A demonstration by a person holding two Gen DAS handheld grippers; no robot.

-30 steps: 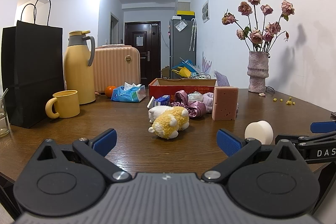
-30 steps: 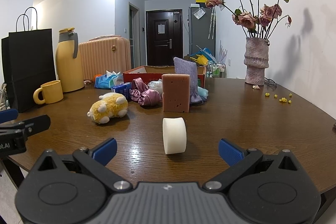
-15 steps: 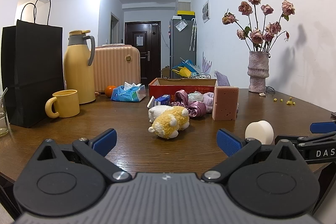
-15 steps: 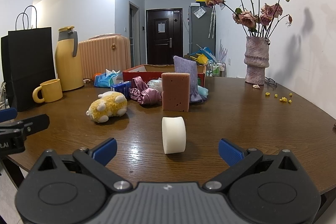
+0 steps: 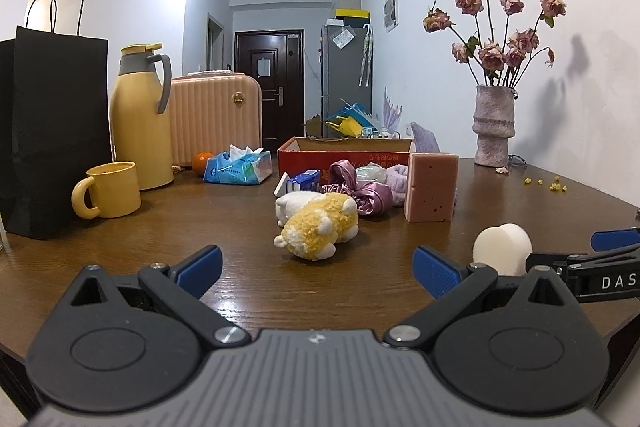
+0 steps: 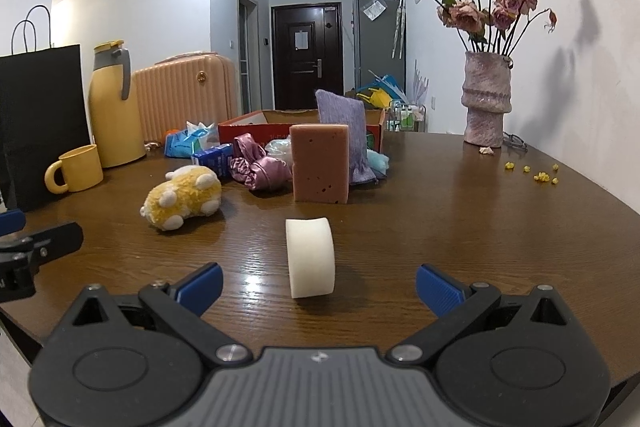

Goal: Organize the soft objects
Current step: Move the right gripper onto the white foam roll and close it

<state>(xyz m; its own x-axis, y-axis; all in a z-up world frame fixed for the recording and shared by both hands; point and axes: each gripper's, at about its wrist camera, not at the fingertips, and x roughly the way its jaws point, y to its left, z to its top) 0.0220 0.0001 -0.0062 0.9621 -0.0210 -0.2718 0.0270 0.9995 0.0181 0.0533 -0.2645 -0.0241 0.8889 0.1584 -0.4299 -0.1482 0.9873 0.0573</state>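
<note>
A white foam puff (image 6: 311, 257) stands on edge on the wooden table, just ahead of my open, empty right gripper (image 6: 318, 283); it also shows in the left wrist view (image 5: 502, 248). A yellow plush toy (image 5: 316, 231) (image 6: 182, 196) lies mid-table ahead of my open, empty left gripper (image 5: 318, 267). A pink sponge block (image 6: 320, 169) (image 5: 432, 187) stands upright behind. Purple satin scrunchies (image 6: 260, 169), a lilac cloth (image 6: 344, 131) and a red cardboard box (image 6: 256, 127) sit further back.
At the left stand a black paper bag (image 5: 52, 131), a yellow mug (image 5: 108, 190), a yellow thermos (image 5: 138, 115), a peach suitcase (image 5: 216, 119), an orange and a tissue pack (image 5: 238, 169). A vase of dried roses (image 6: 486, 107) stands back right, with petals scattered near it.
The right gripper has edged slightly closer to the white puff. The left gripper has hardly moved. Nothing was grasped or released.
</note>
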